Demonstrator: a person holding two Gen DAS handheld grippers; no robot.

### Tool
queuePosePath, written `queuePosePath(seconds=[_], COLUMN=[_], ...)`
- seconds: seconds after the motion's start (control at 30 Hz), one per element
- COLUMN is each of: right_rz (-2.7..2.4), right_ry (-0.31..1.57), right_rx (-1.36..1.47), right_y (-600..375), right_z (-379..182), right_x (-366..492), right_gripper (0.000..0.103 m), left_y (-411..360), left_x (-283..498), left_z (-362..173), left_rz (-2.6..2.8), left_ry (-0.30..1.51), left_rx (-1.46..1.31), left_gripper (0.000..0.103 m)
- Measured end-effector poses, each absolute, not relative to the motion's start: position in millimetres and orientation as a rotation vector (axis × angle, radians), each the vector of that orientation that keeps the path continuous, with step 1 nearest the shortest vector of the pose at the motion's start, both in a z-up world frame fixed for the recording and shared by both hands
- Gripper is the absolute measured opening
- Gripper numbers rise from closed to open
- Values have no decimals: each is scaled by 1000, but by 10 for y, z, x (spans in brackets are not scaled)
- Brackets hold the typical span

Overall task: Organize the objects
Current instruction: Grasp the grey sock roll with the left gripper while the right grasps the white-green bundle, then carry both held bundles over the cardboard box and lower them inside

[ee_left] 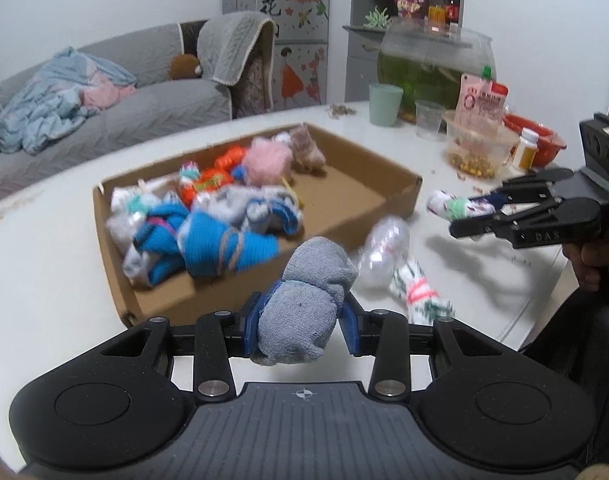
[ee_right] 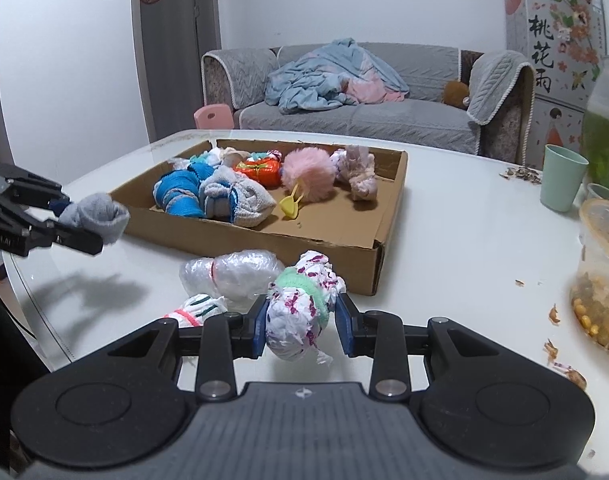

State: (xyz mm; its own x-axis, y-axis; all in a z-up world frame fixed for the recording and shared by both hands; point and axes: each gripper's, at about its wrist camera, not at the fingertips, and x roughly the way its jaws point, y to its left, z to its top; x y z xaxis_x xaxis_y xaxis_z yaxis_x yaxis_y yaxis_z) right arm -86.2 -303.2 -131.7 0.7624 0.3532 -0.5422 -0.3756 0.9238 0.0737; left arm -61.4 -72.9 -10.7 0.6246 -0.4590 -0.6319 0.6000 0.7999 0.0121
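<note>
My left gripper [ee_left: 300, 326] is shut on a grey sock bundle [ee_left: 308, 292], held above the table by the near edge of the cardboard box [ee_left: 356, 220]; it shows in the right wrist view [ee_right: 96, 212] too. My right gripper [ee_right: 302, 324] is shut on a white floral cloth bundle with a green band [ee_right: 300, 304], held right of the box; it also shows in the left wrist view [ee_left: 460, 206]. The box [ee_right: 332, 246] holds several rolled socks and a pink pompom [ee_right: 308, 174]. A clear plastic bundle [ee_right: 228, 274] and a white striped bundle [ee_right: 196, 310] lie on the table.
On the white table [ee_right: 464, 240] stand a green cup [ee_right: 562, 178], a plastic tub of food [ee_right: 600, 280], a fish bowl [ee_left: 432, 68], a small clear cup [ee_left: 428, 120] and a pill bottle [ee_left: 526, 148]. Crumbs lie scattered. A grey sofa [ee_right: 364, 116] stands behind.
</note>
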Motion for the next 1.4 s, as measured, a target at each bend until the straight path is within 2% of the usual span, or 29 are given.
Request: queuePosePath(seconds=[0.4, 0.63, 0.8, 1.1, 1.4], right_rz=[386, 423, 444, 470, 502], right_ry=[482, 465, 509, 595, 661], right_rx=[-139, -219, -260, -304, -356], right_y=[-3187, -3074, -2983, -2899, -2795], right_z=[-632, -442, -541, -851, -1065], right_x=[-577, -199, 102, 429, 595], right_gripper=[31, 32, 32, 32, 32], left_y=[-1053, -1512, -1835, -2045, -2086], left_x=[-202, 156, 431, 815, 995], left_z=[598, 732, 525, -174, -466], left_rz=[-644, -688, -693, -679, -608], left_ry=[548, 558, 619, 744, 739], left_rx=[250, 255, 257, 242, 376], left_gripper=[47, 47, 47, 47, 47])
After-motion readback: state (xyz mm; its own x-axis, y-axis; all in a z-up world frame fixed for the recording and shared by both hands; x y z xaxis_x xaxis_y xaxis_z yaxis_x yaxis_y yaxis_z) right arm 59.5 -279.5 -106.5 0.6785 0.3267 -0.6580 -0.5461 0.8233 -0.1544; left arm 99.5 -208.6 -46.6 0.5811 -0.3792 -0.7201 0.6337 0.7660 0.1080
